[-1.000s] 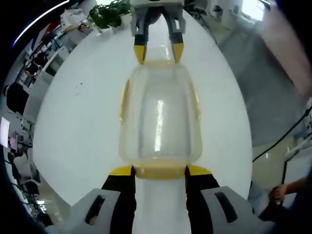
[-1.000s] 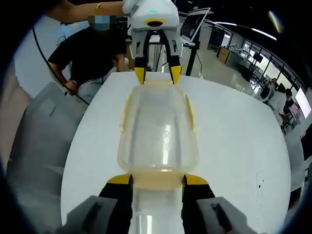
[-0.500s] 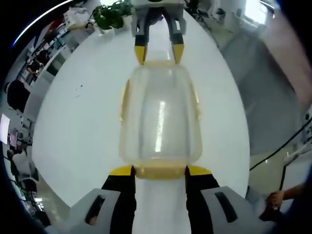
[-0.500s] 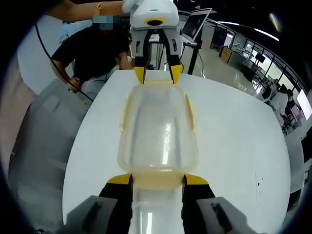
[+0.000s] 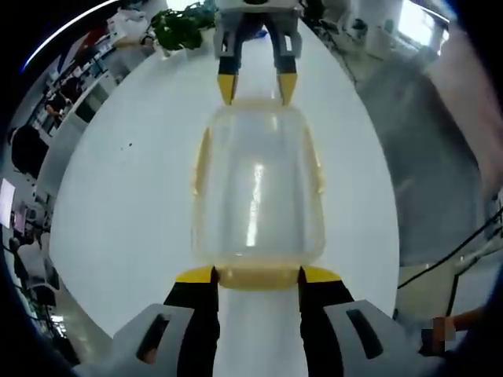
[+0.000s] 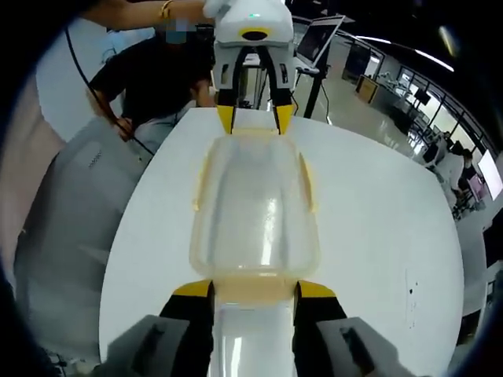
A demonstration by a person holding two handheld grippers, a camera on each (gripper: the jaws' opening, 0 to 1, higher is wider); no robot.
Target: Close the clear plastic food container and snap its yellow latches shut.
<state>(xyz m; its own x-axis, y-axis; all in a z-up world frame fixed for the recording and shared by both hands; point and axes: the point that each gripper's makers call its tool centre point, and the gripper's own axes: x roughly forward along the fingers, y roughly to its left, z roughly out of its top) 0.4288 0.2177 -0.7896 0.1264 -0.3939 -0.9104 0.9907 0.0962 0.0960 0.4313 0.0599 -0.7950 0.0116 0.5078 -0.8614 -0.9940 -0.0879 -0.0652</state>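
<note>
Nothing is shifting over the last second: the lidded clear food container (image 5: pixel 258 188) is sitting on the white table (image 5: pixel 118 204) while the left gripper (image 5: pixel 257 274) and right gripper (image 6: pixel 253 289) keep bracketing its yellow end latches (image 5: pixel 258 276), jaws spread, suggesting pressing is continuing.

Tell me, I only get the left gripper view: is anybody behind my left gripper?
Observer: Yes. The right gripper view shows a person in a black top past the far end of the table, behind the left gripper.
Operator: Any screens there?
Observer: One monitor on a stand, to the right of that gripper in that view.
Operator: Can you see what holds my gripper up?
Observer: An arm with a gold bangle reaches across the top of that view toward the gripper's white body.
</note>
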